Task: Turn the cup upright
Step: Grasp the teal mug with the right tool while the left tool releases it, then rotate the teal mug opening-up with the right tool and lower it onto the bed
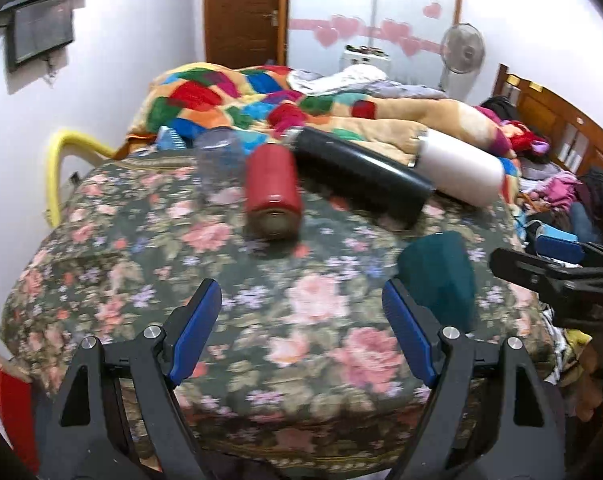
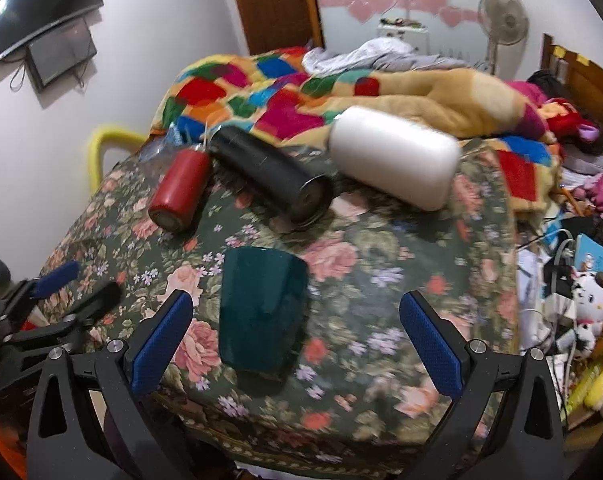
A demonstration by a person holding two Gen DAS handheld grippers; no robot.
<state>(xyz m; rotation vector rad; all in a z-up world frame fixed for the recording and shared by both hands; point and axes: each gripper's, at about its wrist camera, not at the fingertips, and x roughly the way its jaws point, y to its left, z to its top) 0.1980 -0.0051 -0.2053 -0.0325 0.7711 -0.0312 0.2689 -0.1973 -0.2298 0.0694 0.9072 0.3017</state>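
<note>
A dark teal cup [image 2: 261, 312] lies on its side on the floral tablecloth [image 2: 381, 264], near the front edge. My right gripper [image 2: 297, 340] is open, with the cup between its blue pads, nearer the left pad, not touching. In the left wrist view the teal cup [image 1: 437, 276] lies just right of my open left gripper [image 1: 301, 332], which is empty over the cloth. The right gripper [image 1: 557, 272] shows at the right edge there, and the left gripper [image 2: 61, 292] shows at the left edge of the right wrist view.
A red cup [image 1: 273, 192], a black flask [image 1: 361, 176] and a white flask [image 1: 457, 168] lie on their sides at the back of the table. A clear glass [image 1: 217, 164] stands behind the red cup. A bed with a patchwork blanket [image 1: 261, 100] lies beyond.
</note>
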